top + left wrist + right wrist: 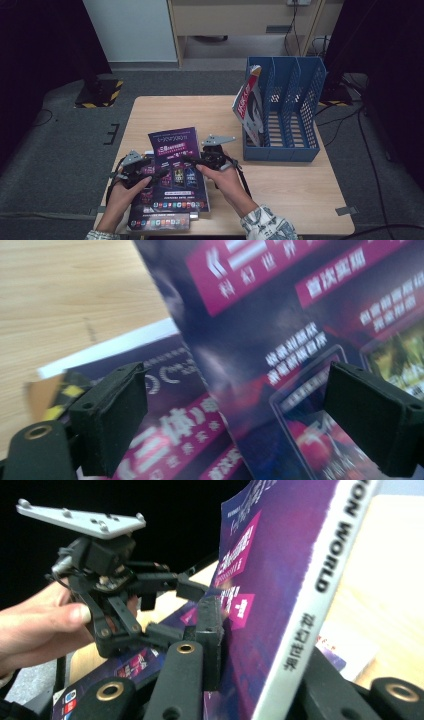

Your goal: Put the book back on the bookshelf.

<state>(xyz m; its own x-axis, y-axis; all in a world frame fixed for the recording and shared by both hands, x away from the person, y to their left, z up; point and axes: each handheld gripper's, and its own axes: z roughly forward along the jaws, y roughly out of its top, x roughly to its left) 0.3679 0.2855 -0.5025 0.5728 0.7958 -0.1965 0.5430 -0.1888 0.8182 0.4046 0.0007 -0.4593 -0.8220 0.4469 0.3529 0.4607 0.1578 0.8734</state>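
A purple magazine (175, 157) tops a small stack at the table's front left. My right gripper (192, 161) is shut on its spine edge (305, 615), and that side stands tilted up off the stack. One black pad (210, 630) presses on the cover. My left gripper (158, 173) hovers at the magazine's left side with jaws wide open; its pads (117, 420) touch nothing, and the cover (300, 315) lies beyond them. In the right gripper view, the left gripper (179, 611) shows in a hand, open. A second purple magazine (170, 435) lies underneath.
A blue slotted file rack (287, 112) stands at the table's back right, with a red-and-white magazine (248, 102) leaning in its left slot. The wooden table (280, 185) ends close to the stack at the front.
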